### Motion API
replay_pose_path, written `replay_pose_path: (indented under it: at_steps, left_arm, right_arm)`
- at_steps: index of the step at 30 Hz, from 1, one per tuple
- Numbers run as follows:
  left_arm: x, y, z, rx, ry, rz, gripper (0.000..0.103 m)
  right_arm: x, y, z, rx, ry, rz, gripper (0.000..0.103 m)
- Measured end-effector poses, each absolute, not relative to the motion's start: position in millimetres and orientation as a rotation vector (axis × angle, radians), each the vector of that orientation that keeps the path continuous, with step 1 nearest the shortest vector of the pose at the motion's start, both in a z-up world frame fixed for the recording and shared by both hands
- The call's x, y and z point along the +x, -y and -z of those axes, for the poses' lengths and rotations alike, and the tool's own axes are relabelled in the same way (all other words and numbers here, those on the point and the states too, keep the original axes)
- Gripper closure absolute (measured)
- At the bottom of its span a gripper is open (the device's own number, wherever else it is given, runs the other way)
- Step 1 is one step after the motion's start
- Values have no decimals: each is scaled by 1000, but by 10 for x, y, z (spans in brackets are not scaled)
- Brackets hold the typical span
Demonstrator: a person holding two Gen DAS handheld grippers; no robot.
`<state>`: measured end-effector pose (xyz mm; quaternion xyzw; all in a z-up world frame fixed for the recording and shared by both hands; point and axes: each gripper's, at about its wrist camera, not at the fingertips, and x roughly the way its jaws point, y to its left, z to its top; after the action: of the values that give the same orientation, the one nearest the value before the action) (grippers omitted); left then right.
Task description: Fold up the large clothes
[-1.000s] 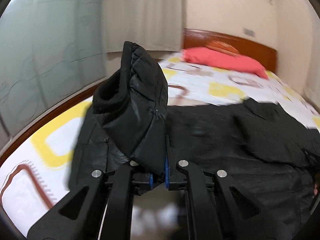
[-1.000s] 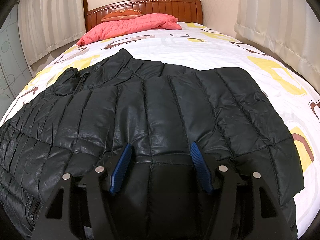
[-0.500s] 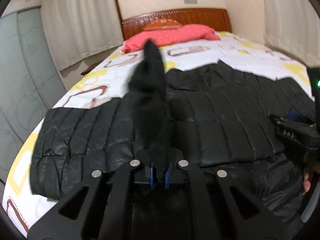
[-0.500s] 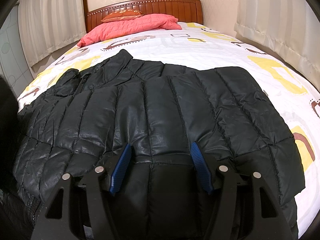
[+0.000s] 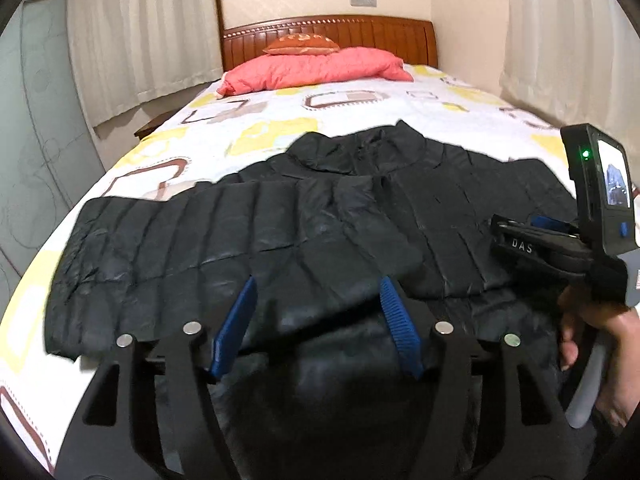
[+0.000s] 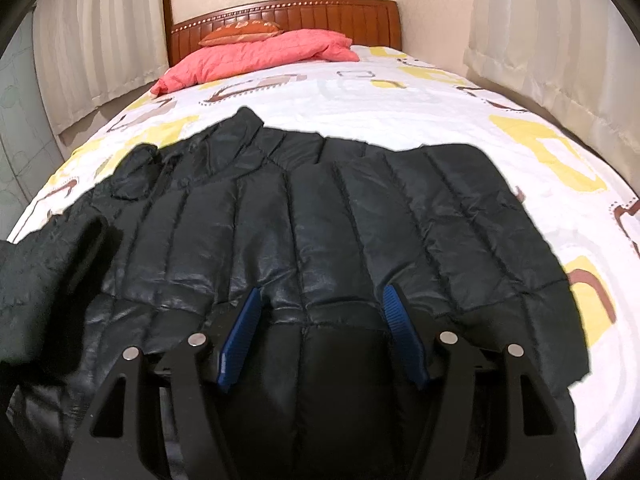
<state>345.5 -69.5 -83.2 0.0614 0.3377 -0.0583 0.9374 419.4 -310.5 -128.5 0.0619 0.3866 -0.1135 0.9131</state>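
- The left gripper [image 5: 316,312] jaws have just been opened; the sleeve [image 5: 360,236] pinched between them earlier has been released.
- The sleeve is now laid flat across the jacket [image 5: 224,240], ahead of the jaws.

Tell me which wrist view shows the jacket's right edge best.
Right wrist. There the black puffer jacket shows its right edge whole against the bedsheet, from shoulder to hem. In the left wrist view the right gripper and the hand holding it cover that side.
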Motion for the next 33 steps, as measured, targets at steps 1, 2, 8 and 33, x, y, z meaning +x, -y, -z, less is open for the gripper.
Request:
replay_pose_path:
  at_steps: [1, 2, 8, 33]
  left_arm:
    - [3426, 630, 784, 115, -682, 108, 38]
    - [3384, 547, 752, 108, -678, 95, 38]
    - [3303, -15, 645, 85, -635, -45, 33]
    - [3261, -883, 592, -53, -616, -193, 33]
  right_arm:
    - [4168, 3077, 1244, 140, -791, 228, 39]
    - [4140, 3022, 1186, 156, -782, 210, 39]
    - [4158, 2441, 918, 172, -765, 70, 36]
    - [4110, 2172, 800, 36, -703, 50, 82]
